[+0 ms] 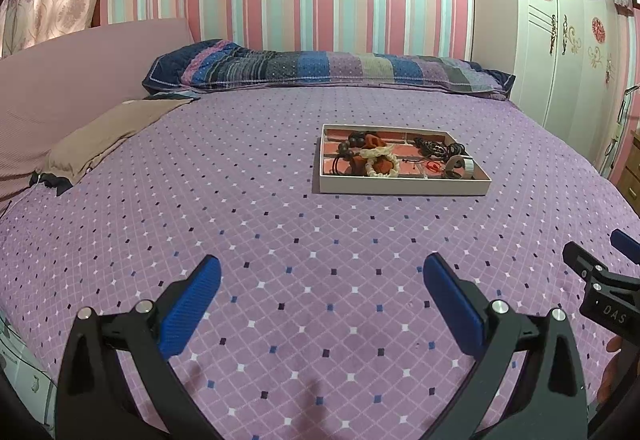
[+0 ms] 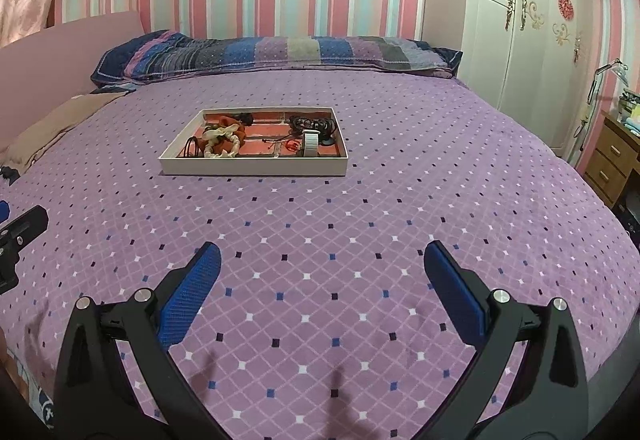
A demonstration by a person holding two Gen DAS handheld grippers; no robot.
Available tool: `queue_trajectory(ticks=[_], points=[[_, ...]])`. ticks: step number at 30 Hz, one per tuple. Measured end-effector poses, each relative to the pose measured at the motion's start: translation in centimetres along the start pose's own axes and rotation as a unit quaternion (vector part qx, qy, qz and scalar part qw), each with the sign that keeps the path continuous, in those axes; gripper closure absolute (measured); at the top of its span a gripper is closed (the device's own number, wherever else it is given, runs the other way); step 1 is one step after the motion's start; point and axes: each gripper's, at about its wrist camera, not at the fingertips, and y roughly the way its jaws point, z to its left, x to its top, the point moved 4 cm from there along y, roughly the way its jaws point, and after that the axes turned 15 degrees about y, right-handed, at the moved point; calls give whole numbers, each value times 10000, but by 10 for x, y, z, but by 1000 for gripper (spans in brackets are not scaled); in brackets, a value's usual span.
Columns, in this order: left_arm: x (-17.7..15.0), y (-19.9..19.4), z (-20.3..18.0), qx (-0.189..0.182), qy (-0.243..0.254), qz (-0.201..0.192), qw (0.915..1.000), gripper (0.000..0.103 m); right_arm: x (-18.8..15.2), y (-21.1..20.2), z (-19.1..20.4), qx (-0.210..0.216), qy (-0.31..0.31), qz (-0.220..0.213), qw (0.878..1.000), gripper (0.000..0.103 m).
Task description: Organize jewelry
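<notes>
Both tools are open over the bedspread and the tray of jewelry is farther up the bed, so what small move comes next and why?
Probably ease the right tool forward toward the tray. Both tools are open and hold nothing, the left tool included, and all the jewelry, such as the white bracelet, lies in the tray well ahead of them.

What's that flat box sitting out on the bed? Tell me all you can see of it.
The shallow tray is rectangular, with low off-white walls that look like cardboard and a floor printed like red brick. It has no lid and lies flat on the purple diamond-patterned bedspread, toward the pillow end. Inside, on the left, lie dark wooden beads, an orange scrunchie and a cream braided bracelet; on the right, tangled black cords and a white band. Neither gripper touches it.
</notes>
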Motion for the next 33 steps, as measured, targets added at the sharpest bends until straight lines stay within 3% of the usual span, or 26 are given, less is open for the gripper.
queue_trajectory(ticks=[33], points=[[2, 11, -1, 25, 94, 55, 9999, 4, 1, 7, -2, -112, 24, -55, 9999, 4]])
